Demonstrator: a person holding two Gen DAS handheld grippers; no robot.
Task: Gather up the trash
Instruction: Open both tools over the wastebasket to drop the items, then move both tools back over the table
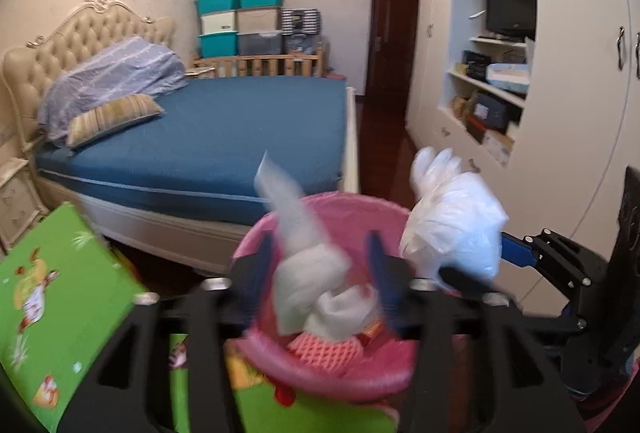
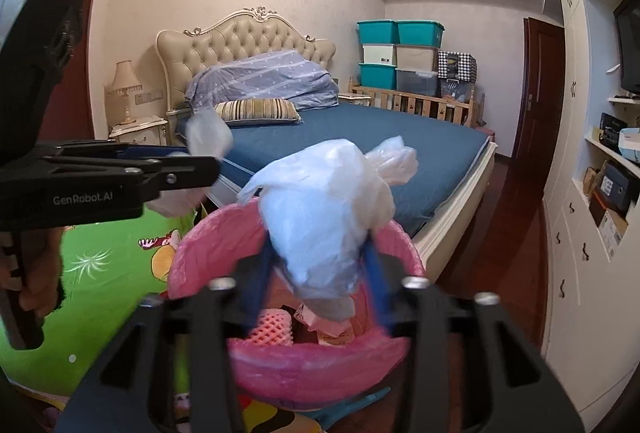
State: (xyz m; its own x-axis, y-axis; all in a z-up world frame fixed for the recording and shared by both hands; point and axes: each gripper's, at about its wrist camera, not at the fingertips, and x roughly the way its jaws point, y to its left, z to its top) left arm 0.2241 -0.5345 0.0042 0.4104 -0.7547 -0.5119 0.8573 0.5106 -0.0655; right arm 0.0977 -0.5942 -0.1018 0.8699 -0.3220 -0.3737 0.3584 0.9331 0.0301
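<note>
Left wrist view: left gripper (image 1: 320,273) blue fingers pinch crumpled white tissue (image 1: 308,273) above pink-lined bin (image 1: 320,373); pink foam net (image 1: 324,351) inside. Green mat (image 1: 60,305) left, bed (image 1: 224,129) behind.

Right wrist view: right gripper (image 2: 320,281) clenches soft, wrinkled white plastic bag (image 2: 324,209) over bin rim; bare floor strip right.

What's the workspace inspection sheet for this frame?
Surface: green cartoon play mat on dark wood floor.
Job's things: pink-lined trash bin holding pink foam net and wrappers.
Clutter: nothing seen.
Grippers: left gripper shut on white tissue above the bin; right gripper shut on white plastic bag above the bin.
Cables: nothing seen.
Surroundings: blue bed, stacked storage boxes, white wardrobe shelving.
</note>
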